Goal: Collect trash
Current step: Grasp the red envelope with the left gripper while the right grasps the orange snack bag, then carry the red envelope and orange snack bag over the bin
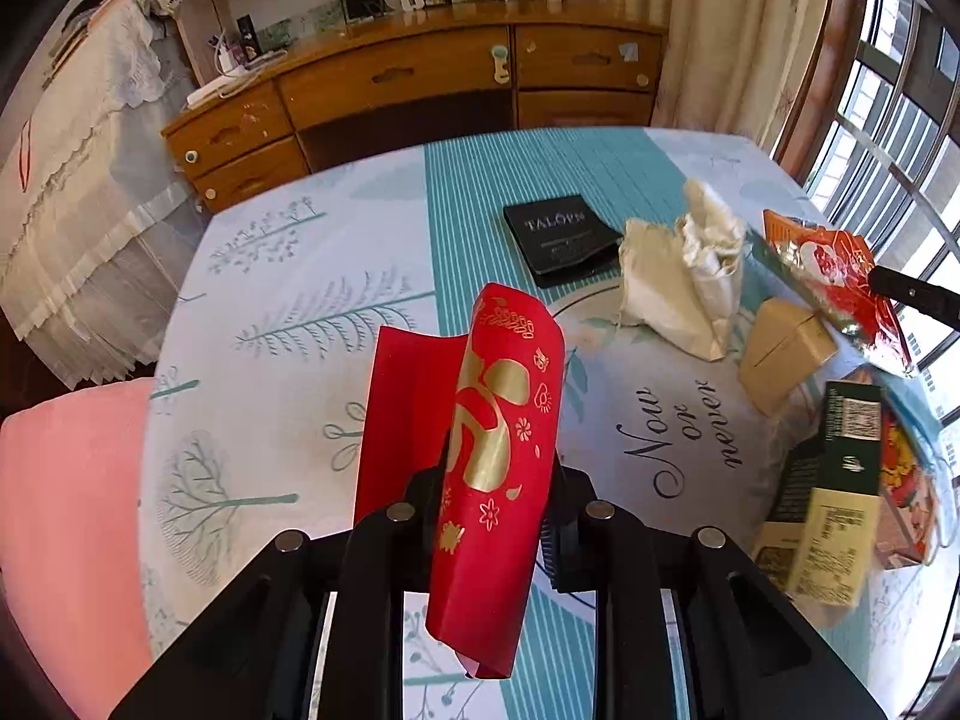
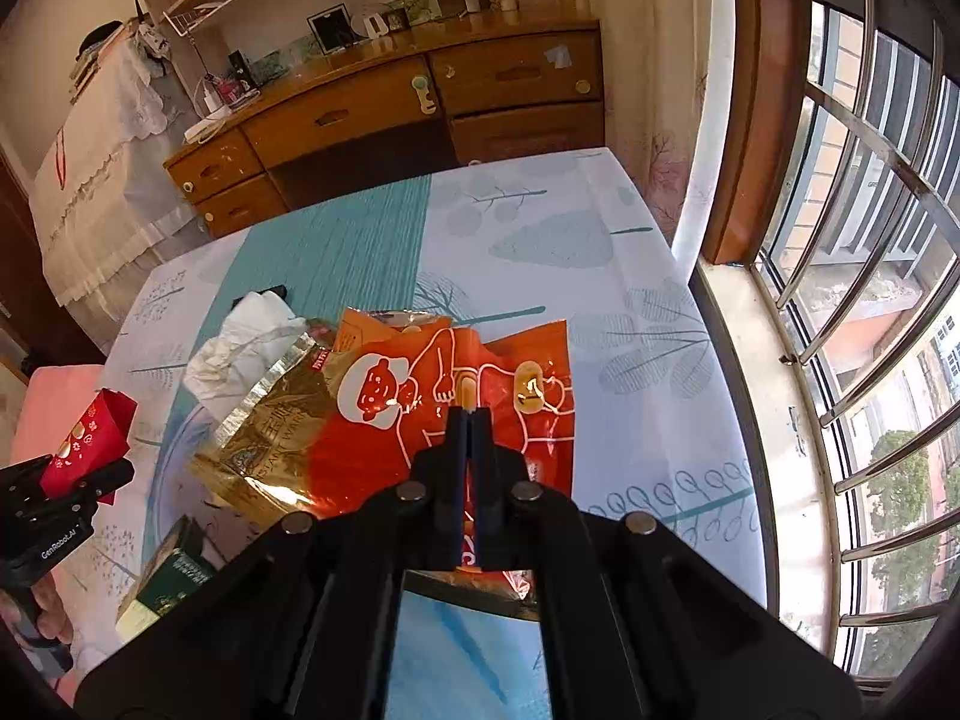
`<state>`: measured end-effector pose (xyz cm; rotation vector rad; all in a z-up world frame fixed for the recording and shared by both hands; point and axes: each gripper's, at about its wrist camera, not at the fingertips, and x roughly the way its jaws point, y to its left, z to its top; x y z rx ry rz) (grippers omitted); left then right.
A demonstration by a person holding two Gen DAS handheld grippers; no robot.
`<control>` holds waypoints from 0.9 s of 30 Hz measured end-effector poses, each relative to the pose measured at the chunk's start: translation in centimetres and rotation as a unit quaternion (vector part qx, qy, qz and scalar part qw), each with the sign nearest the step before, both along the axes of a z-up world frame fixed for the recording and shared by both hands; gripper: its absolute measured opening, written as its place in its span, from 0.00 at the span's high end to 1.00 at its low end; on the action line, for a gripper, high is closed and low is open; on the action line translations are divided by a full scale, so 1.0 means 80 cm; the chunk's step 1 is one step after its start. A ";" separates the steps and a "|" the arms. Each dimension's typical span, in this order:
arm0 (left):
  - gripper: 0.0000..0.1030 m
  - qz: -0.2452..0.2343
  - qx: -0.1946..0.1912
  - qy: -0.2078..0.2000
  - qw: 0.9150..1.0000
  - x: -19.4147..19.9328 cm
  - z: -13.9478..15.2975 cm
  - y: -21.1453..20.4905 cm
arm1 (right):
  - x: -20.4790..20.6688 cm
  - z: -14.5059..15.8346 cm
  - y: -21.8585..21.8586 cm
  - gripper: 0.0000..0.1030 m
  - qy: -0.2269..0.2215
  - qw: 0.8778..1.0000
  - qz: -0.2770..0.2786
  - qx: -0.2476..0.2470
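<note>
So both hands are already loaded; the left gripper [image 1: 492, 492] has its fingers pinched shut on the red envelope [image 1: 498, 468], and the right gripper [image 2: 471, 420] has its fingers closed tight on the orange snack wrapper [image 2: 432, 414]. Neither has any gap to speak of.

The relation that matters, I'd say, is where each piece sits against its own fingers; the red envelope stands roughly upright between the left fingers, long axis running up and away from the camera, with a good part of it hanging below the grip too (it's curled, so it's held around its middle rather than by an edge). The orange snack wrapper spreads out flat ahead of and to the left of the right fingers, gripped near its nearer edge, lifted off the counter [image 2: 540, 240] as far as I can tell.

What's left on the counter lies to the right of the left gripper and well apart from it: the crumpled white bag [image 1: 684, 276], the tan box [image 1: 780, 354], the dark green box [image 1: 834, 480] and the black booklet [image 1: 558, 237]; from the right wrist view those sit to the left of the right fingers, so the right hand looks nearer to them. My guess is both pieces need dropping off first; no bin shows in either view.
</note>
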<state>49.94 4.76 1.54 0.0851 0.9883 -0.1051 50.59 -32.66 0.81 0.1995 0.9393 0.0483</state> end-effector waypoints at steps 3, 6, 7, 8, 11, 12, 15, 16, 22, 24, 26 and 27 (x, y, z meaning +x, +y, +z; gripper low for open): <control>0.80 -0.001 -0.005 -0.013 1.000 -0.017 0.022 0.002 | -0.023 0.028 0.004 1.00 -0.017 1.000 0.002 -0.002; 0.80 -0.004 -0.008 -0.024 1.000 -0.037 0.045 0.002 | -0.056 0.061 0.008 1.00 -0.039 0.999 0.007 0.001; 0.80 -0.006 -0.009 -0.028 1.000 -0.046 0.053 0.001 | -0.069 0.074 0.011 1.00 -0.049 0.999 0.009 0.001; 0.80 -0.006 -0.010 -0.035 0.999 -0.052 0.060 0.000 | -0.080 0.086 0.014 1.00 -0.059 0.998 0.010 -0.001; 0.80 -0.011 -0.017 -0.047 0.999 -0.084 0.082 0.000 | -0.126 0.127 0.022 1.00 -0.087 0.996 0.017 0.003; 0.80 -0.013 -0.018 -0.050 0.998 -0.095 0.089 -0.001 | -0.140 0.139 0.024 1.00 -0.097 0.995 0.021 0.003; 0.80 -0.019 -0.026 -0.058 0.998 -0.133 0.107 -0.001 | -0.189 0.173 0.036 1.00 -0.120 0.992 0.034 0.006; 0.80 -0.021 -0.027 -0.060 0.998 -0.145 0.113 -0.002 | -0.209 0.184 0.042 1.00 -0.128 0.991 0.040 0.004; 0.80 -0.039 -0.041 -0.073 0.996 -0.246 0.144 0.003 | -0.339 0.241 0.076 1.00 -0.162 0.984 0.072 0.014; 0.80 -0.044 -0.045 -0.077 0.995 -0.282 0.150 0.005 | -0.381 0.250 0.090 1.00 -0.169 0.982 0.084 0.012; 0.80 -0.051 -0.045 -0.078 0.995 -0.324 0.155 0.009 | -0.428 0.257 0.104 1.00 -0.175 0.980 0.095 0.013; 0.80 -0.053 -0.045 -0.078 0.994 -0.345 0.157 0.013 | -0.450 0.259 0.111 1.00 -0.177 0.979 0.100 0.015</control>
